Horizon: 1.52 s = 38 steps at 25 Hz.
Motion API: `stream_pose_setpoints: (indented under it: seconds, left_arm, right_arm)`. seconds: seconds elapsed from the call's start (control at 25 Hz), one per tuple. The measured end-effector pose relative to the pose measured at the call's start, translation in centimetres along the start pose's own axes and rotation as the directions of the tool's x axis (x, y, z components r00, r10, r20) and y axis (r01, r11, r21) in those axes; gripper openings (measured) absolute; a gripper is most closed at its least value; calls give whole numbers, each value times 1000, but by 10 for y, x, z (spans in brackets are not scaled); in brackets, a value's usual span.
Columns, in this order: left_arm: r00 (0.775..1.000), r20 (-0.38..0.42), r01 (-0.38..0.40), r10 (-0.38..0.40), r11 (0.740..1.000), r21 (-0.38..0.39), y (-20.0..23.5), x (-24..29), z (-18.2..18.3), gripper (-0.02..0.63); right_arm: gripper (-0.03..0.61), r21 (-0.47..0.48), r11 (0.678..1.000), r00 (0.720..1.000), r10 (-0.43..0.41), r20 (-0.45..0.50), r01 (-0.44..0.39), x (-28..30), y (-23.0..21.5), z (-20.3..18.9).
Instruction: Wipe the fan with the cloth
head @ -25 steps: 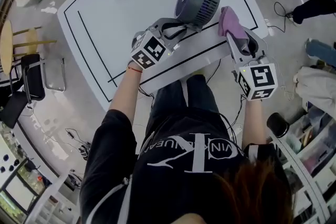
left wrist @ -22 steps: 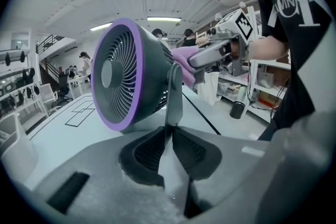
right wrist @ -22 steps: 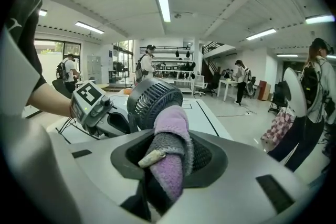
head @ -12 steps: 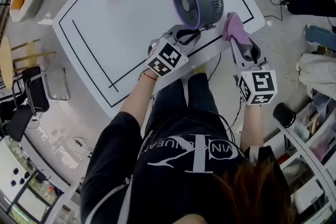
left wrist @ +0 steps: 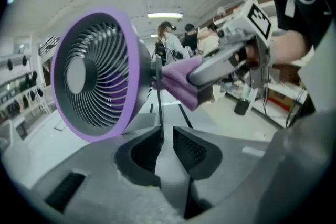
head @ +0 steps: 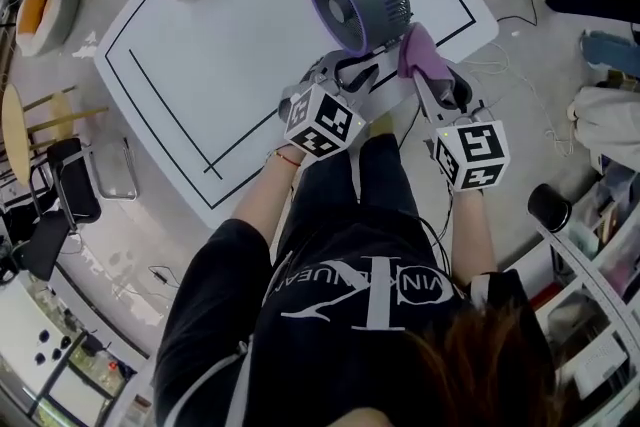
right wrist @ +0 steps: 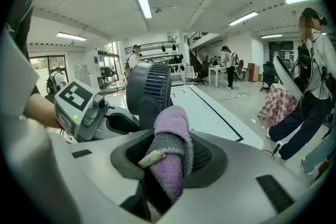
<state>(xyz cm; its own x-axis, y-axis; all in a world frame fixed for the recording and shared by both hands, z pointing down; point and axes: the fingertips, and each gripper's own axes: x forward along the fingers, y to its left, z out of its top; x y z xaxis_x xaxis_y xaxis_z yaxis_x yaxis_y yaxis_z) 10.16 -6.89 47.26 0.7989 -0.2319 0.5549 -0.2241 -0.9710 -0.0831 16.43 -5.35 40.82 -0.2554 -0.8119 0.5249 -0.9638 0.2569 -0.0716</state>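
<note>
White table (head: 230, 45) bears fan (head: 355, 0); left hand-held gripper (left wrist: 164, 136), just opening narrowly, flanks its stand (left wrist: 158, 97); right hand-held gripper (right wrist: 169, 157) pinches cloth (right wrist: 172, 126).

White table (head: 230, 45) on grey floor (head: 140, 225), strip lights (right wrist: 143, 1) overhead

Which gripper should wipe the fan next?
Right. The right gripper is shut on the purple cloth, right beside the fan. The left gripper holds no cloth; its jaws have just been opening around the fan's thin stand.
</note>
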Motion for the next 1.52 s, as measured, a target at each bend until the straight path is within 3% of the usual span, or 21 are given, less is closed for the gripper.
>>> stream_pose_setpoints:
  seconds: [0.12,0.36,0.76,1.28,1.52]
  left_arm:
    - [991,-109,-57,77,983,176,3,-3,-14,50]
    - [966,-212,-67,150,932,356,4,0,-16,21]
    - [957,-174,-140,232,896,421,-10,31,13,26]
    - [953,-158,-177,259,897,404,-11,58,38,26]
    - [964,-154,-136,215,902,411,-12,46,32,34]
  right_arm:
    - [140,-6,1000,1000,13,-11,-13,-2,0,-5]
    - [140,34,999,1000,25,-18,-25,1,3,-15]
    - [140,50,997,998,-66,-11,67,-4,-24,-17]
    - [140,54,995,996,-81,29,80,5,-40,-15]
    - [140,61,994,996,-89,26,88,6,-32,-18]
